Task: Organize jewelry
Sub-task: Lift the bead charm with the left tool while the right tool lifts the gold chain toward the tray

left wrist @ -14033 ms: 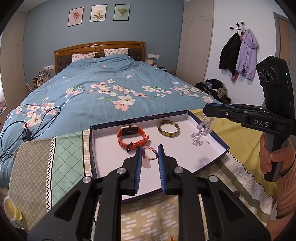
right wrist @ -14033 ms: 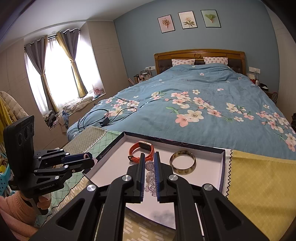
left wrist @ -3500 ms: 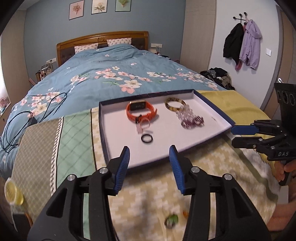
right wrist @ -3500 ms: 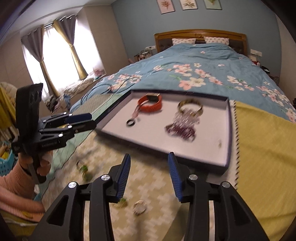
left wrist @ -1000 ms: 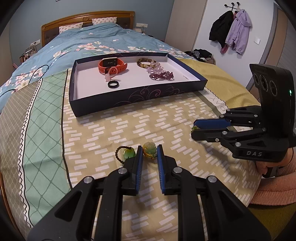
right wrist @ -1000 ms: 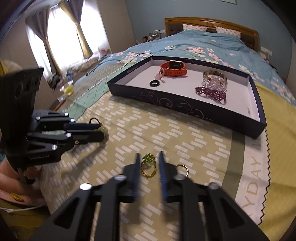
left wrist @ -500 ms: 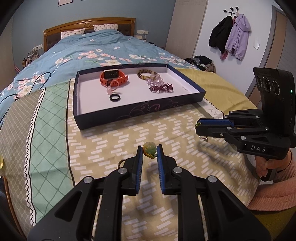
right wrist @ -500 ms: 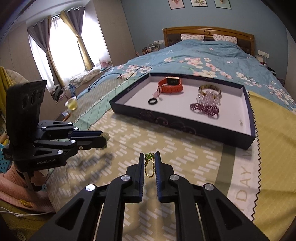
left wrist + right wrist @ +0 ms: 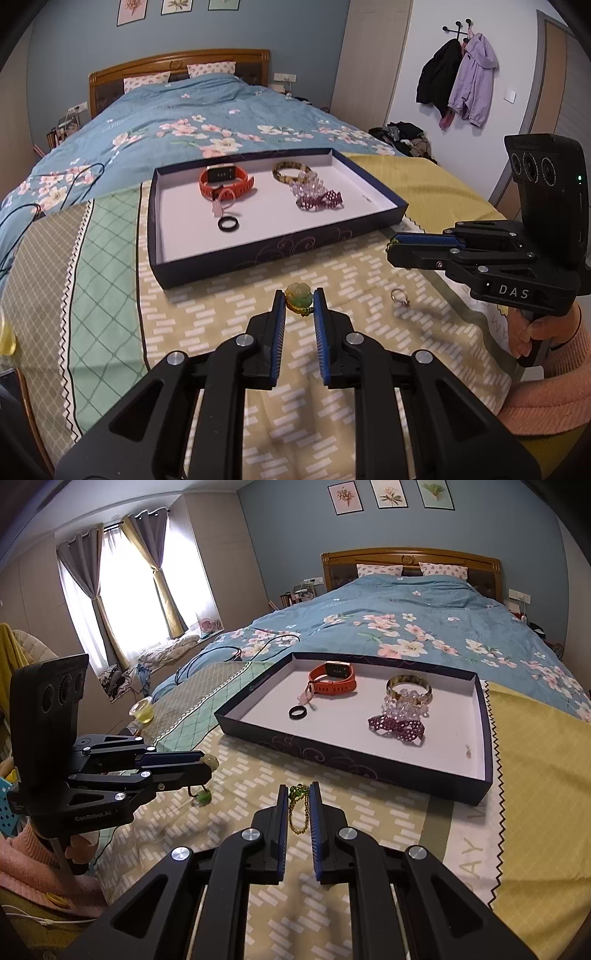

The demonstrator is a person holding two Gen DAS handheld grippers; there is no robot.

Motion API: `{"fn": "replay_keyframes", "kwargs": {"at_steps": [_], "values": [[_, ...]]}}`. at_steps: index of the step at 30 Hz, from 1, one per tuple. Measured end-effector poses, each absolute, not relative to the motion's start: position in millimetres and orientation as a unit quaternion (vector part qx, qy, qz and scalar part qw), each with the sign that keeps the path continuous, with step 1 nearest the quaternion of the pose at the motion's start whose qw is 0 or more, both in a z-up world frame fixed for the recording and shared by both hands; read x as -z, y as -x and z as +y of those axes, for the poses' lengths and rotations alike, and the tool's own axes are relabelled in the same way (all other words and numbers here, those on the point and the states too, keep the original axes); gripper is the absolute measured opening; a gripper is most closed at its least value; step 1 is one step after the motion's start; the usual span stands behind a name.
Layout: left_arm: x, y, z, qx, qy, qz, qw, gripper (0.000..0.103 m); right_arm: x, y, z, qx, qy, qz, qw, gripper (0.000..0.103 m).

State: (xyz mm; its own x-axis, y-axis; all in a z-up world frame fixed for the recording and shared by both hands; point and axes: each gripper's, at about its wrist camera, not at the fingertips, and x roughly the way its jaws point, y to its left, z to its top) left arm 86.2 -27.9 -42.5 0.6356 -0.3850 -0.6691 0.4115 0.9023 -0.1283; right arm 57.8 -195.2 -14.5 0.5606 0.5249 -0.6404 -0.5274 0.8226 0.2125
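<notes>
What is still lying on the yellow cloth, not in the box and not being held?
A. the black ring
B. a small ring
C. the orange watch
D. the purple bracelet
B: the small ring lies on the cloth, outside the box and away from both grippers.

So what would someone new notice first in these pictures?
Probably the dark tray on the bed's patterned cloth, with an orange watch and bracelets inside. Nearer the camera, the left gripper pinches a green charm, and the right gripper a gold chain.
</notes>
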Motion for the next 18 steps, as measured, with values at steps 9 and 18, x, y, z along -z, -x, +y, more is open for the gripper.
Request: {"fn": "replay_keyframes", "kwargs": {"at_steps": [9, 18], "values": [[34, -91, -32, 0.219, -0.023, 0.353, 0.909, 0.016, 9, -63, -198, -0.297, -0.002, 0.352, 0.888, 0.009], [30, -94, -32, 0.214, -0.023, 0.345, 0.914, 0.016, 6, -67, -199, -0.295, -0.003, 0.345, 0.891, 0.009]]}}
